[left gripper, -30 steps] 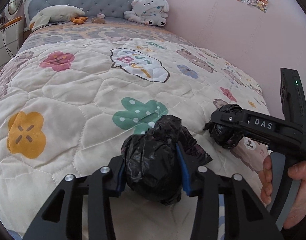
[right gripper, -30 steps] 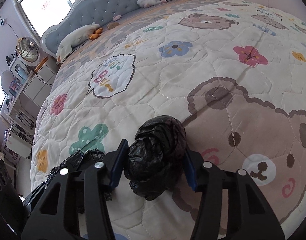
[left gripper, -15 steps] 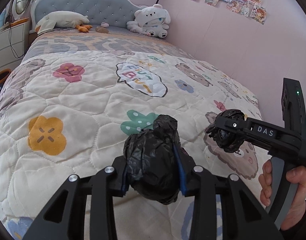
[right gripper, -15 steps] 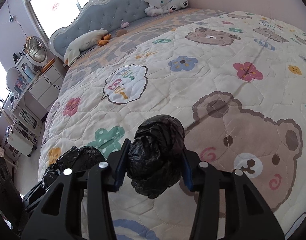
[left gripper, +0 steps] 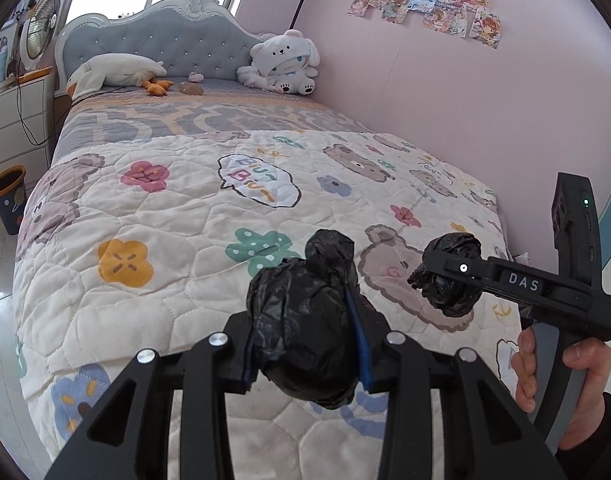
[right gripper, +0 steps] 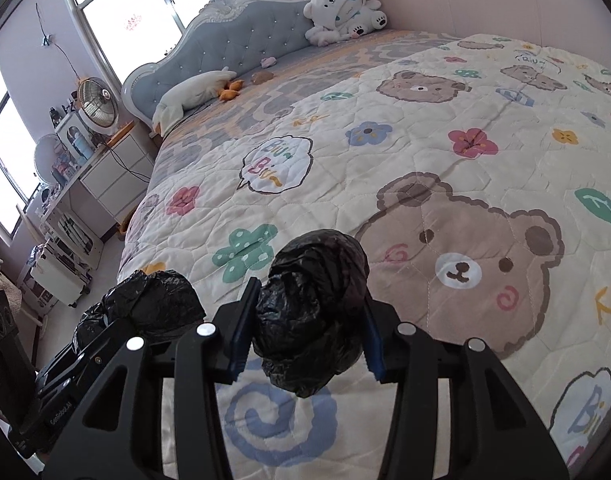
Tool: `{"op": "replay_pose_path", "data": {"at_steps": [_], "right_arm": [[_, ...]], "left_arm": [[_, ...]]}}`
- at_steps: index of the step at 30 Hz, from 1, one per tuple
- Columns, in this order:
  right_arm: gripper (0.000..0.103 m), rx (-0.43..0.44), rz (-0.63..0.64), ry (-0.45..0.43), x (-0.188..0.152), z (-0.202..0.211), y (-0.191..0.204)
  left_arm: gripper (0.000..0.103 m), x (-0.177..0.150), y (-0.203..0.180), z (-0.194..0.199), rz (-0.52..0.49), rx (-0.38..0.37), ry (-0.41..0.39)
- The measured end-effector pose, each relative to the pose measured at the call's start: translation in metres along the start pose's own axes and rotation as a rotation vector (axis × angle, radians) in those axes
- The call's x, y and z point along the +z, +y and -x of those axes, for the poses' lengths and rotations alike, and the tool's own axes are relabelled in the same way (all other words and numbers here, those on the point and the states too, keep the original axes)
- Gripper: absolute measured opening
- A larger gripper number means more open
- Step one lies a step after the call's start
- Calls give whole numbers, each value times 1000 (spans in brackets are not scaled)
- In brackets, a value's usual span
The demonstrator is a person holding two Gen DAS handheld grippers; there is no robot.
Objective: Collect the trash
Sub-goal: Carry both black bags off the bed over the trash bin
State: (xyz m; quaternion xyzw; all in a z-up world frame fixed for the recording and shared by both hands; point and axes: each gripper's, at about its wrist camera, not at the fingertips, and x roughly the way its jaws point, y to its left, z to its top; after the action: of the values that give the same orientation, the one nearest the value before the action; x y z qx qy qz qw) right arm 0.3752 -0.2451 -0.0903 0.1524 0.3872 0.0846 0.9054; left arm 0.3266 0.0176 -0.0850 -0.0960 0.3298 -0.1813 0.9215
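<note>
Two crumpled black plastic trash bags are lifted off the quilted bed (left gripper: pixel 177 208). My left gripper (left gripper: pixel 305 344) is shut on one black bag (left gripper: pixel 305 320), its blue pads pressing both sides. Off to the right in the left wrist view, the right gripper (left gripper: pixel 445 280), held by a hand (left gripper: pixel 577 376), carries the other black bag (left gripper: pixel 451 280). In the right wrist view my right gripper (right gripper: pixel 309 340) is shut on its black bag (right gripper: pixel 313 312), and the left gripper's bag (right gripper: pixel 153 308) shows at lower left. Both bags hang above the foot end of the quilt (right gripper: pixel 465 200).
Plush toys lie at the grey headboard (left gripper: pixel 165 48): a white dog (left gripper: pixel 285 64) and a goose (left gripper: pixel 113 74). A small orange-rimmed bin (left gripper: pixel 7 196) stands on the floor left of the bed. White drawers (right gripper: pixel 117 172) and a fan (right gripper: pixel 97 104) stand beside it. A pink wall (left gripper: pixel 465 100) runs along the right.
Both grippers have risen and pulled back from the quilt, each carrying its black bag. More of the bed, the floor and the bin has come into view.
</note>
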Motion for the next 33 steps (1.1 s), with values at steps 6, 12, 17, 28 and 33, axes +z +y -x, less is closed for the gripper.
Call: {"op": "replay_pose_path", "data": {"at_steps": [6, 12, 17, 28, 33], "right_arm": [[44, 26, -1, -21, -21, 43, -4], [44, 52, 6, -50, -43, 87, -3], [44, 68, 23, -74, -60, 124, 4], [44, 92, 31, -148, -89, 200, 9], [44, 98, 23, -173, -102, 227, 6]], "left_arm": [[34, -13, -11, 41, -18, 8, -25], [34, -28, -27, 77, -37, 9, -35], [34, -43, -43, 103, -61, 0, -46], [34, -59, -79, 159, -84, -50, -99], [34, -66, -98, 181, -104, -76, -119]]}}
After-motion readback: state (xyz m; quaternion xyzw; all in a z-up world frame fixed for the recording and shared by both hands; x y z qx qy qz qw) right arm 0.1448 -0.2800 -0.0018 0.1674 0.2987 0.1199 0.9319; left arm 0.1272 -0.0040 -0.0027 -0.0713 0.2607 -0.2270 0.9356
